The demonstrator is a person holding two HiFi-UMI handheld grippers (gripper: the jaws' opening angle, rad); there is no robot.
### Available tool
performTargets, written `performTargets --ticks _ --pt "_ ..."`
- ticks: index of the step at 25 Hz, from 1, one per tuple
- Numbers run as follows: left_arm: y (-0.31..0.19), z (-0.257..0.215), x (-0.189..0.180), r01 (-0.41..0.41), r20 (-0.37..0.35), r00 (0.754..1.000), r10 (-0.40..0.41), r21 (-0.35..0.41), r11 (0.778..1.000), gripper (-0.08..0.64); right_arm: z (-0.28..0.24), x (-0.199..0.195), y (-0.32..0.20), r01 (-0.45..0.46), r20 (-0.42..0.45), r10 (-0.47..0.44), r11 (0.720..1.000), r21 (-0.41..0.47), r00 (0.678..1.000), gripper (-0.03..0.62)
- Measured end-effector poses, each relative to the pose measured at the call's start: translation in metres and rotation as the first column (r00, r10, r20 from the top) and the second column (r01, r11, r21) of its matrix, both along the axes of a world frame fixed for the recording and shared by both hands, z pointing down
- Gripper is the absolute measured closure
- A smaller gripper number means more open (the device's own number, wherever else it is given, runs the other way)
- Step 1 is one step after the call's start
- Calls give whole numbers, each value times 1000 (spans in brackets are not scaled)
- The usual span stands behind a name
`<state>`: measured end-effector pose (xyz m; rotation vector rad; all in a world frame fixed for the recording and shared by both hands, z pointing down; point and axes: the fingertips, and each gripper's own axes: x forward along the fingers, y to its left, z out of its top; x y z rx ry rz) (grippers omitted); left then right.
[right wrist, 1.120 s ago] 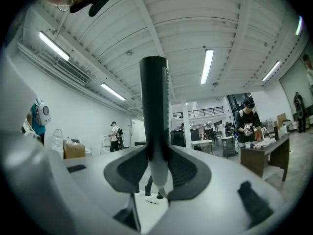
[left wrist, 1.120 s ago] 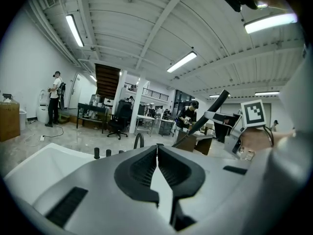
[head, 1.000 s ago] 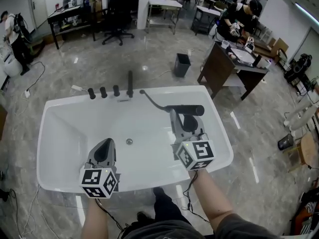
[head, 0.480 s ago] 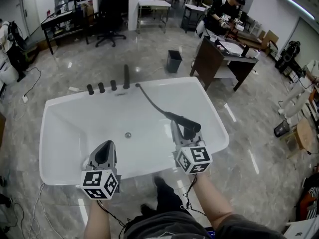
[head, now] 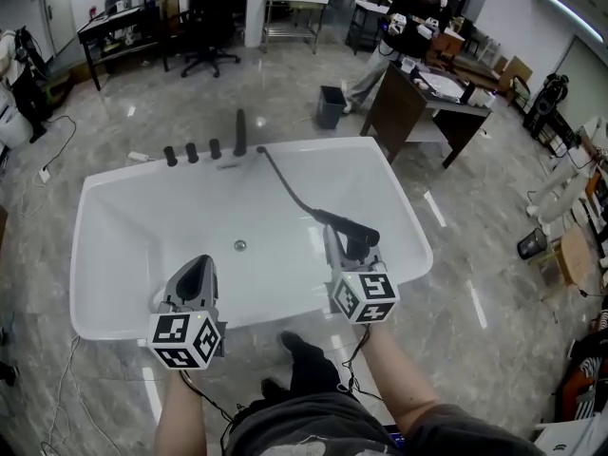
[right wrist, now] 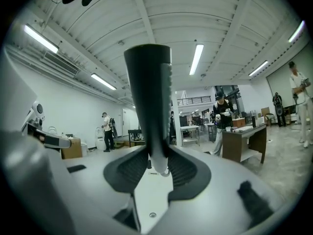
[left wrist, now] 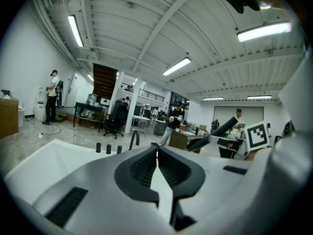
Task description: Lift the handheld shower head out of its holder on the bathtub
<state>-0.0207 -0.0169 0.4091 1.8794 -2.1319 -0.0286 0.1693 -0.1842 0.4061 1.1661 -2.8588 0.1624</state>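
A matte-black cylindrical shower head (right wrist: 149,97) is clamped in the right gripper's (right wrist: 157,163) ribbed jaws. The left gripper's (left wrist: 156,150) jaws are pressed together, empty, over a glossy, possibly acrylic bathtub (head: 114,217).

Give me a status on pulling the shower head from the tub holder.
Done: the shower head is out, held over the bathtub basin, its hose trailing back beside the faucet. In hand: the right gripper is clamped on its handle; the left gripper is shut, empty. Left: apparently nothing of the lift.
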Motion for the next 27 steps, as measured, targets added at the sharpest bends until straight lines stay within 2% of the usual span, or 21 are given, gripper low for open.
performTargets --ticks 17,27 --pt "-11 -4 9 -8 17 1000 8 2 1000 543 14 -14 6 60 -68 -62 998 -29 996 457" --pt "1 -15 9 -7 21 1000 7 20 1000 543 11 -12 12 56 -73 -58 998 -37 996 457"
